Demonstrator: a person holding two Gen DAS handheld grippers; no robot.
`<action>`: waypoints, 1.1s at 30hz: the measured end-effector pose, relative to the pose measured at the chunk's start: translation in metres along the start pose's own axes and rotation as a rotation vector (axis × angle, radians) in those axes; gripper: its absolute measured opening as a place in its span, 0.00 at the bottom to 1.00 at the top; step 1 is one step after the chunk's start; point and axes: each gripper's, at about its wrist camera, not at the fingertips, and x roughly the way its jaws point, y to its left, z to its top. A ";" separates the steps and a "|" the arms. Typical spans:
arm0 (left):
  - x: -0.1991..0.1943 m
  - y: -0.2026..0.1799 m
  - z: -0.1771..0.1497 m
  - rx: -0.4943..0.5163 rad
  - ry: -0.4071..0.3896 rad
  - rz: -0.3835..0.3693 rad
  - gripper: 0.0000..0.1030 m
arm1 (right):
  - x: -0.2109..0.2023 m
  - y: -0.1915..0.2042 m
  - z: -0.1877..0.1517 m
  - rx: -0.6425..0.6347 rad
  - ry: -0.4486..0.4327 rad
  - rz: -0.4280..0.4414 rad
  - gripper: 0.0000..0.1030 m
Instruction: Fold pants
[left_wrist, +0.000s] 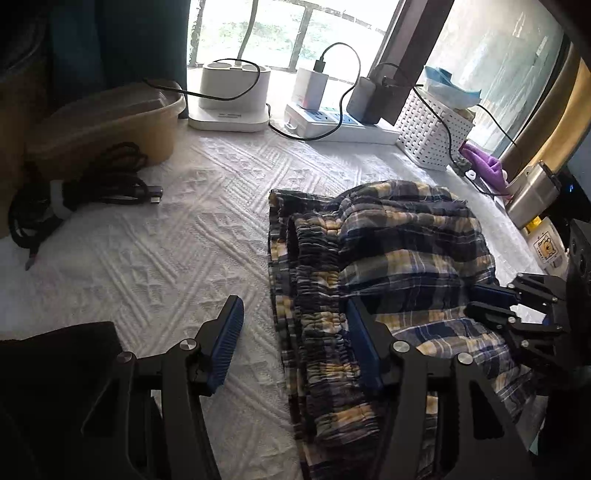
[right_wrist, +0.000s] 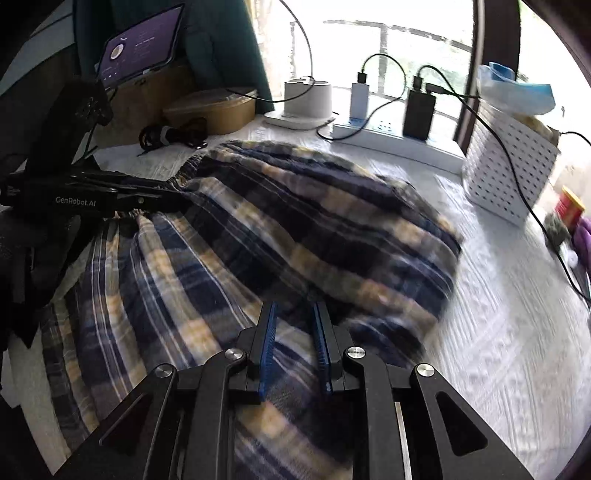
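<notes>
The plaid pants (left_wrist: 388, 254) in navy, yellow and white lie folded over on the white textured cloth (left_wrist: 166, 240), elastic waistband toward the left. My left gripper (left_wrist: 295, 314) is open wide, its jaws either side of the waistband edge, holding nothing. My right gripper (right_wrist: 293, 325) hovers low over the pants (right_wrist: 258, 229) with its blue pads a narrow gap apart and no fabric between them. It also shows at the right edge of the left wrist view (left_wrist: 495, 299). The left gripper shows at the left of the right wrist view (right_wrist: 155, 190), at the waistband.
At the back stand a tan lidded bowl (left_wrist: 110, 125), a coiled black cable (left_wrist: 85, 188), a white charger dock (left_wrist: 232, 99), a power strip (left_wrist: 343, 125) with plugged adapters, and a white perforated basket (left_wrist: 432, 129). A purple cloth (left_wrist: 484, 162) and a metal can (left_wrist: 532, 199) sit right.
</notes>
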 end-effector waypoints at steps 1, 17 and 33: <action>-0.002 -0.001 -0.001 -0.004 -0.004 0.004 0.56 | -0.003 0.000 -0.004 0.003 0.001 -0.008 0.21; -0.043 -0.031 -0.029 0.022 -0.037 -0.018 0.56 | -0.076 0.017 -0.033 0.020 -0.119 -0.043 0.78; -0.029 -0.020 -0.053 0.050 0.041 0.032 0.60 | -0.050 0.019 -0.073 -0.026 0.016 -0.093 0.78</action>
